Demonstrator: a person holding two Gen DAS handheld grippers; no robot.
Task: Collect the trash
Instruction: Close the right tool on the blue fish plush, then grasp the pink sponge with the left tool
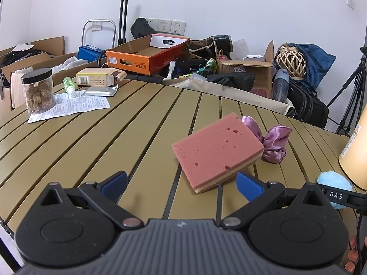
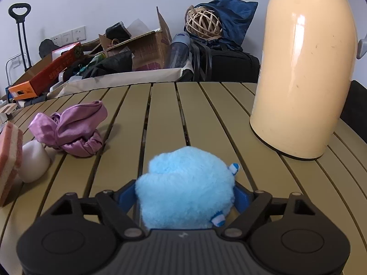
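A fluffy light-blue pom-pom (image 2: pixel 185 188) sits on the slatted olive table (image 2: pixel 206 119) between my right gripper's blue pads, which touch its sides; the right gripper (image 2: pixel 184 194) is shut on it. The left wrist view shows the same pom-pom (image 1: pixel 332 178) at the far right. My left gripper (image 1: pixel 182 184) is open and low over the table. A pink and cream sponge (image 1: pixel 218 151) lies just ahead of it, its near corner between the fingers and close to the right pad (image 1: pixel 250 185). A purple satin scrunchie (image 1: pixel 275 142) lies behind the sponge.
A tall cream thermos (image 2: pixel 305 73) stands at the right. A white rounded object (image 2: pixel 34 160) sits by the sponge (image 2: pixel 9 160). Far left are a jar (image 1: pixel 39 91), a printed leaflet (image 1: pixel 75 107), a foil packet (image 1: pixel 101 90), a small green bottle (image 1: pixel 68 84) and a carton (image 1: pixel 98 76). Boxes and bags crowd the floor beyond.
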